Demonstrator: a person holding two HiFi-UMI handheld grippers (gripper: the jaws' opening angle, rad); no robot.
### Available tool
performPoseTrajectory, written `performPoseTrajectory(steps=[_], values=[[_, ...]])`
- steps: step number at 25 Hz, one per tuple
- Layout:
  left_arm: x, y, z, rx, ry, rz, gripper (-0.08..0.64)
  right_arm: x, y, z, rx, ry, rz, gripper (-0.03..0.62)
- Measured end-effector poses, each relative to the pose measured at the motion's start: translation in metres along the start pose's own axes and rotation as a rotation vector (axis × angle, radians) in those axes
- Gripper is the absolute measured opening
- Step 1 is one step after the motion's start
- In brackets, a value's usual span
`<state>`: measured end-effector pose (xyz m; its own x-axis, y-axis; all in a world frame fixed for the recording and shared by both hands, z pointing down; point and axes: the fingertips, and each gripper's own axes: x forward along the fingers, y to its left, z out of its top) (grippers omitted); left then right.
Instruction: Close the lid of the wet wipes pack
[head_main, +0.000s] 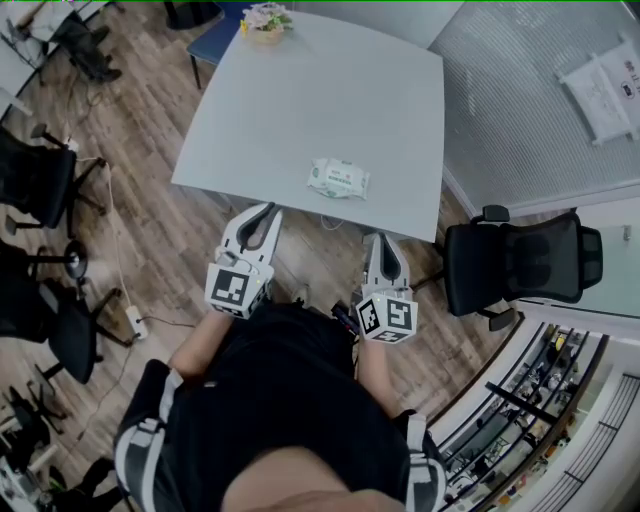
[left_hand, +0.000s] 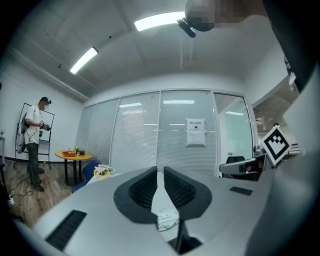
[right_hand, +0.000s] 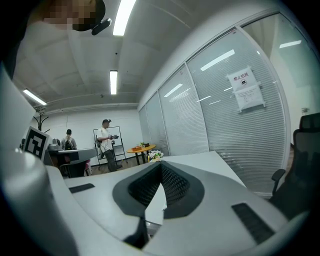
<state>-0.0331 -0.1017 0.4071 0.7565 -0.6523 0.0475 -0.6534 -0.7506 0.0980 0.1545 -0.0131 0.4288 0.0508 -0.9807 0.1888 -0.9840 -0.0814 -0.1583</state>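
1 wet wipes pack (head_main: 338, 178) on table (head_main: 300, 100), ahead of right gripper (head_main: 381, 240), apart

Both grippers are out in front of my torso, side by side and well apart, pointing forward and about level. Left gripper (head_main: 268, 212): jaws a narrow slit apart, pads pressing on nothing. Right gripper (head_main: 380, 240): jaws closed tip to tip, empty. Left marker cube (head_main: 238, 288) and right marker cube (head_main: 387, 318) both face up toward my head. Left forearm (head_main: 192, 352) angles out from my side. Right forearm (head_main: 374, 378) runs straighter, tucked close to my body. The left gripper sits slightly further forward than the right.
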Motion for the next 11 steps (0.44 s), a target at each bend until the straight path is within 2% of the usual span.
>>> performPoseTrajectory(steps=[11], values=[[-0.0061, -0.0034, -0.0005, 0.002, -0.002, -0.006, 0.058, -0.0055, 0.0068, 0.0003, 0.004, -0.019, 0.012, 0.023]])
